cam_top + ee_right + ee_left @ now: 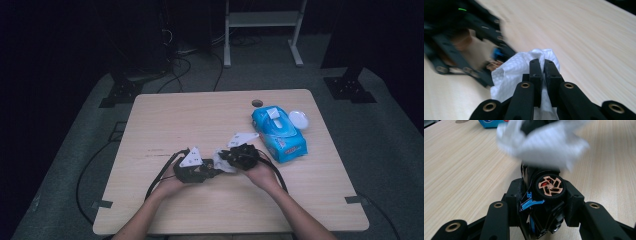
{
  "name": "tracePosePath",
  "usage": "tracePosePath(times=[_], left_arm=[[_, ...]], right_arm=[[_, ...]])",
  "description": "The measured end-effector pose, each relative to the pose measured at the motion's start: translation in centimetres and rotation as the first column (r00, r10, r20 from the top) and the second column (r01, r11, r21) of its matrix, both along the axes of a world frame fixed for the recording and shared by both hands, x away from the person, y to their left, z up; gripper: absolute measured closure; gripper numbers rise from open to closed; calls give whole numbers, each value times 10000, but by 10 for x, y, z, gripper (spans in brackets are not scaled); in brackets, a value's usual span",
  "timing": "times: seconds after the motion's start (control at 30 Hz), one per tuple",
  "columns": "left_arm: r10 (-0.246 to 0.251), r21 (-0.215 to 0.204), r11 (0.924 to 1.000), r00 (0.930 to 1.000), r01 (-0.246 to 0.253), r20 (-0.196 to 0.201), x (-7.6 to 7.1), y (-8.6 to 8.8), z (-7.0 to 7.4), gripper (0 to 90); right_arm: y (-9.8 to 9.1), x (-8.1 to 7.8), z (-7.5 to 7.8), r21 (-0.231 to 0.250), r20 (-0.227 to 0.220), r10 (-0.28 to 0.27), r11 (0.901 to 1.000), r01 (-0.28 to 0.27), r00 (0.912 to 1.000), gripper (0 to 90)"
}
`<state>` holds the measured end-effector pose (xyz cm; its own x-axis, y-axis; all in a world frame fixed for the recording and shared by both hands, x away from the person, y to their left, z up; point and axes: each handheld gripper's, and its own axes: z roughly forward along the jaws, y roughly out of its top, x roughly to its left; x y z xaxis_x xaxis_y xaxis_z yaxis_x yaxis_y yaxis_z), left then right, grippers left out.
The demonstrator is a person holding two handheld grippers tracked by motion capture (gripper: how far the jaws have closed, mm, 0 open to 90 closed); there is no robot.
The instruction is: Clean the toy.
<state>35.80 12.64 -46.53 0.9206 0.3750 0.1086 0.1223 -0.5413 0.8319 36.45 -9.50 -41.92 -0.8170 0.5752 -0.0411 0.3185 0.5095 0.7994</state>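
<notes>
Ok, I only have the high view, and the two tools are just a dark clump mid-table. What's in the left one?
Observer: The left tool is clamped on a small black toy car with blue trim. An orange-spoked wheel faces its camera.
Operator: And the white bit between the tools?
Observer: A crumpled white wipe, pinched in the right tool, whose jaws are shut on it.
Operator: Is it on the car?
Observer: In the left gripper view it hangs over the car's far end. It is blurred there, so contact looks likely, but I can't be sure.
</notes>
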Motion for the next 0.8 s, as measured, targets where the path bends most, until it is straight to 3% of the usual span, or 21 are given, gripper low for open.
tracePosePath(times=[0.07, 0.13, 0.23, 0.33, 0.43, 0.47, 0.57, 0.63, 0.73, 0.8], left_arm=[[21, 47, 10000, 10000, -21, 37, 0, -1, 0, 571], [21, 71, 10000, 10000, -22, 77, 0, -2, 0, 571], [33, 145, 9999, 9999, -35, 100, -1, -2, 1, 571], [16, 200, 9998, 10000, -18, 78, -1, 1, 1, 572], [12, 226, 9997, 9999, -14, 106, -1, 3, 2, 572], [-3, 207, 9998, 9999, 1, 102, -1, 3, 2, 572], [-54, 186, 9998, 9999, 52, 89, 0, 2, 2, 572], [-51, 181, 9998, 9999, 49, 112, 0, 2, 2, 571], [-52, 237, 9997, 9999, 49, 125, 0, 2, 2, 572], [-31, 219, 9998, 9999, 28, 113, 0, 2, 2, 572]], right_arm=[[-11, 2, 0, 424, -351, -256, 9987, 271, 9991, 857], [-9, 1, -1, 386, -273, -242, 9989, 253, 9993, 857], [9, -6, -2, 663, -423, 483, 9968, -454, 9979, 857], [20, -11, -2, 426, -124, 747, 9963, -741, 9971, 856], [11, -7, -2, 298, -46, 450, 9985, -449, 9990, 856], [3, -5, -2, 80, 140, 140, 9999, -141, 9998, 856], [-17, 1, -1, 213, 109, -407, 9990, 404, 9991, 856], [-26, 2, 1, -56, 392, -849, 9964, 852, 9956, 857], [-29, 4, 1, 243, 105, -864, 9960, 861, 9962, 857], [-21, 0, -1, 366, 88, -487, 9982, 483, 9988, 857]])
